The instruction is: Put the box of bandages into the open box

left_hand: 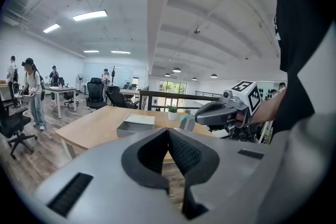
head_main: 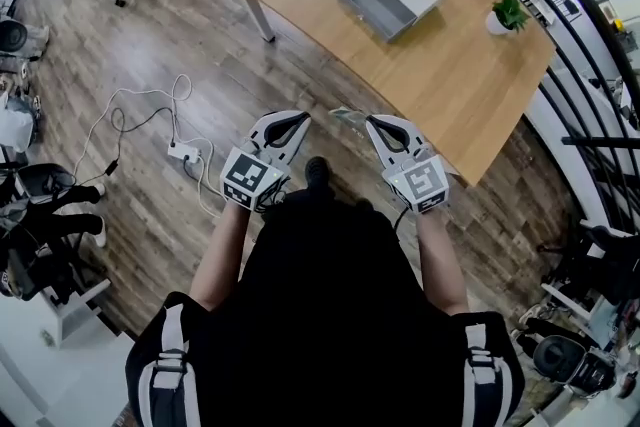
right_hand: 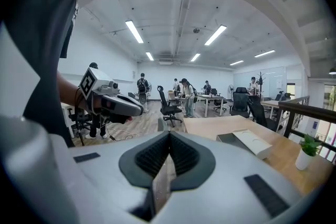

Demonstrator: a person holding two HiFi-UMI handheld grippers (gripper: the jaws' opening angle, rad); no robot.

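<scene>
Left tongs [left_hand: 168, 131] pressed together | right tongs [head_main: 372, 122] pinching 1 bandage box [head_main: 345, 116] | 1 open box [head_main: 384, 1] on table [head_main: 450, 80]

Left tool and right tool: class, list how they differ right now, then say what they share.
The right tool is shut on the box of bandages, a thin pale pack, while the left tool has its jaws together on nothing. In the head view the right tool is nearer the table than the left tool. Shared: both are over the floor, pointing toward the table that bears the open box.
</scene>
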